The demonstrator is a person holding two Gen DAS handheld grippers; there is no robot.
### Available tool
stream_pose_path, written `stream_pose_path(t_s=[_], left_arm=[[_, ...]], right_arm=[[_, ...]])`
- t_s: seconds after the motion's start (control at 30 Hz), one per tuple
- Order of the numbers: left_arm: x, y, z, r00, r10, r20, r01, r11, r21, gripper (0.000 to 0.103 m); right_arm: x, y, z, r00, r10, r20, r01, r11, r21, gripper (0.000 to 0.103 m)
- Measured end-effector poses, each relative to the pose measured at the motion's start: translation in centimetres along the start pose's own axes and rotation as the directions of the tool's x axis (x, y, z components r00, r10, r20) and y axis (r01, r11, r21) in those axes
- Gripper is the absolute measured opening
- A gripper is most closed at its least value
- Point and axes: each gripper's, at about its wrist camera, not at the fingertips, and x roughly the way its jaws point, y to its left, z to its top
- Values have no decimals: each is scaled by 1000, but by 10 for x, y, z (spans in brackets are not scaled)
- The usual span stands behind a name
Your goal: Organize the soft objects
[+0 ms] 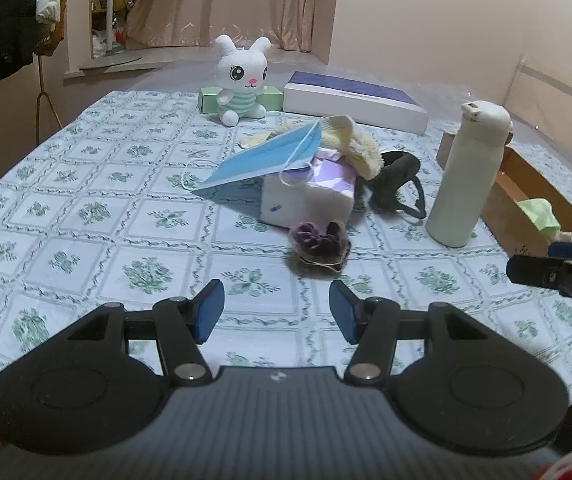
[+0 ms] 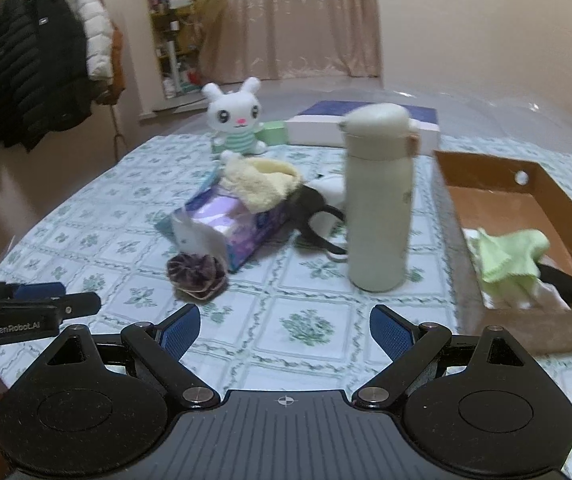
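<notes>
A dark purple scrunchie lies on the patterned tablecloth, just ahead of my left gripper, whose jaws stand open with nothing between them. Behind it sits a tissue pack with a blue face mask and a cream fuzzy sock draped on it. A dark eye mask lies beside the pack. My right gripper is open and empty, facing a cream bottle. A cardboard box holds a green cloth.
A white plush rabbit sits at the back by a green box and a flat white-and-purple box. Coats hang on a rack at the left. The other gripper's finger shows in each view's edge.
</notes>
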Motion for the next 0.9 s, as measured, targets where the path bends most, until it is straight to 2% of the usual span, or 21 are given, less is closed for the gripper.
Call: stream_pose_path(t_s=[0.1,0.17,0.4,0.53,0.7,0.9], left_arm=[[5,12,3,1000,-6,5,6,1000,22,55],[9,21,7,1000,-7,6,7,999,35,62],[30,49,20,998,-64,10,63,991,119,71],[48,63,28,995,-96,0,94,979,181,84],[70,73,37,990,-138,-16,136,943,304,94],[100,79,40,987,-157,-35,154,862,483,94]], right_arm=[[11,10,4,1000,16,-2,-16,999,-36,91],[19,17,7,1000,25,-8,-26,998,-50,91],[56,44,14,998,41,-41,-45,994,-95,91],[81,58,16,997,39,-67,-45,994,-97,91],[110,72,18,995,40,-89,-50,993,-107,91],[145,81,23,993,32,-117,-45,993,-107,91]])
